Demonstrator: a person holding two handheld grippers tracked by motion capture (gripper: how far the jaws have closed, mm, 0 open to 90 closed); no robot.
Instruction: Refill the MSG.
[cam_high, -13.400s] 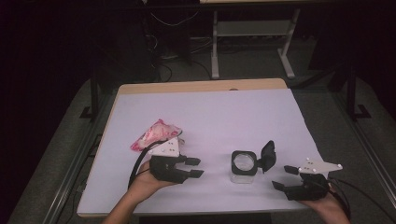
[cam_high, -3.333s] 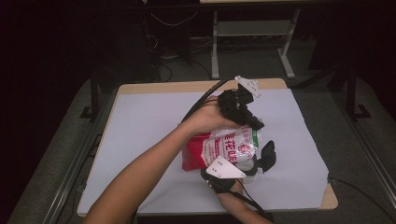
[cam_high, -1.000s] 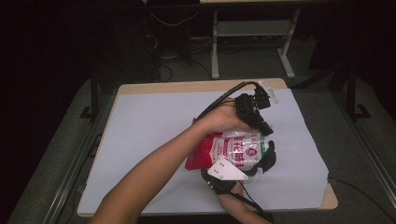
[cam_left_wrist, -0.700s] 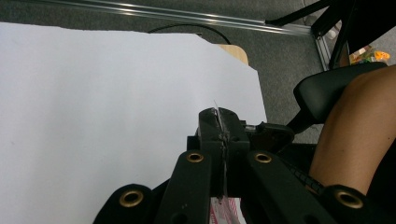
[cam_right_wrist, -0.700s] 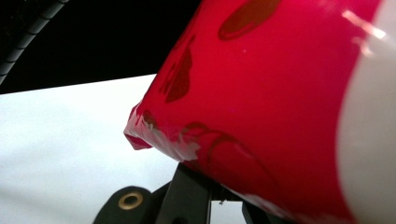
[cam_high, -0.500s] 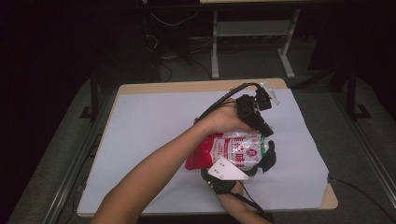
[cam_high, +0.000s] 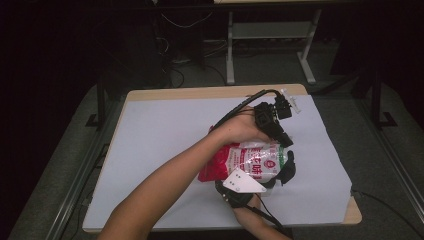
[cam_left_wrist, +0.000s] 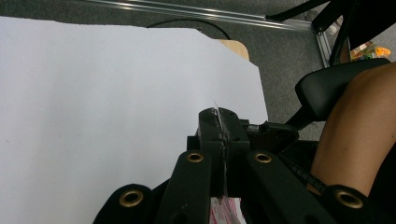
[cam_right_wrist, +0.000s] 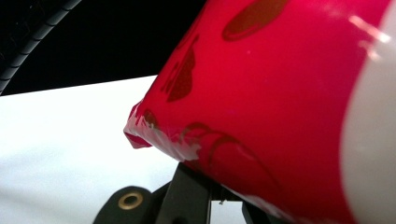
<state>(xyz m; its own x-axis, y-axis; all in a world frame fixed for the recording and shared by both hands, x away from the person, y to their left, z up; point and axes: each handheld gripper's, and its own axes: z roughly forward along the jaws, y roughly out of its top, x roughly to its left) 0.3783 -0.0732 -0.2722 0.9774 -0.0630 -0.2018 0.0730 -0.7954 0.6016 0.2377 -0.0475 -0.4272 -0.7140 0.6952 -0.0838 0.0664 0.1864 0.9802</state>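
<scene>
Both grippers stay pinched on the shiny red and white plastic bag (cam_high: 250, 160): left gripper (cam_high: 280, 136) at its far end, right gripper (cam_high: 240, 192) underneath. Nothing moved, so the bag hangs over the small black-lidded box (cam_high: 287, 167).

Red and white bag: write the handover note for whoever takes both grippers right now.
Left gripper: shut on a thin film edge of the bag, at its far right end.
Right gripper: shut on the bag's red near end, from below.
Things: the bag is stretched between the two grippers over the right half of the white-covered table. An open black lid sticks out beside it, with its container mostly hidden under the bag.
Done: bag picked up and gripped at both ends.
Left: probably tearing it open and emptying it into the container. Whether the bag is open yet cannot be told.
</scene>
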